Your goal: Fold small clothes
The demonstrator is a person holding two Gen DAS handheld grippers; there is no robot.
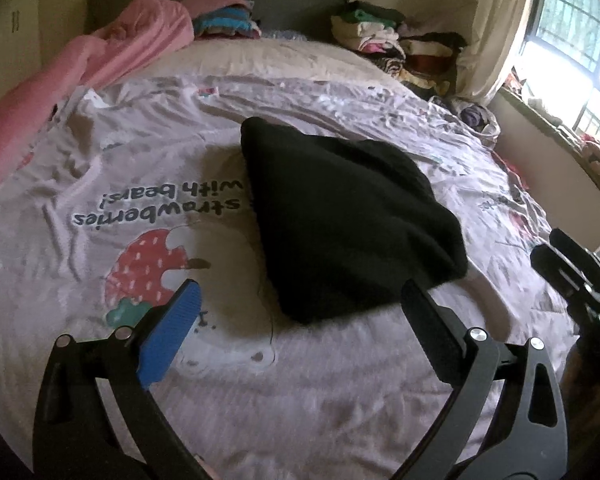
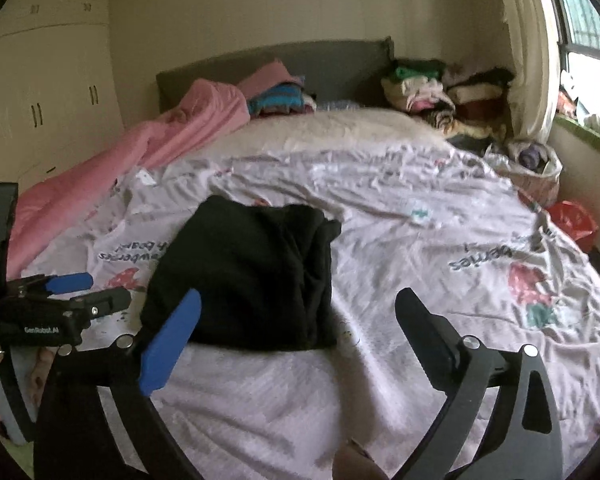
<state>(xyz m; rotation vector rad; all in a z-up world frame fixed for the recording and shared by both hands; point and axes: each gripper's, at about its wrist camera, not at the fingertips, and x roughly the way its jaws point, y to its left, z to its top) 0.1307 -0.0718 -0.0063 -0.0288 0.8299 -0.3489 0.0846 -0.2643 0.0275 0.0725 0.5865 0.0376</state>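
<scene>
Nearest, the left gripper (image 1: 300,296) and right gripper (image 2: 298,306) both hang with jaws spread wide and empty, poised low for a fresh pinch. Just beyond, at twelve o'clock, the black, soft, already doubled-over garment (image 1: 340,216) lies flat on the pale strawberry-print bed cover (image 1: 140,200), likely awaiting another fold.

bedspread print (image 2: 485,258) blurred | right gripper (image 1: 572,268) cut off by edge

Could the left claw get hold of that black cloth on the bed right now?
Probably yes. The left claw is open and empty, the black cloth lies just ahead on the bedspread, and nothing sits between them.
</scene>
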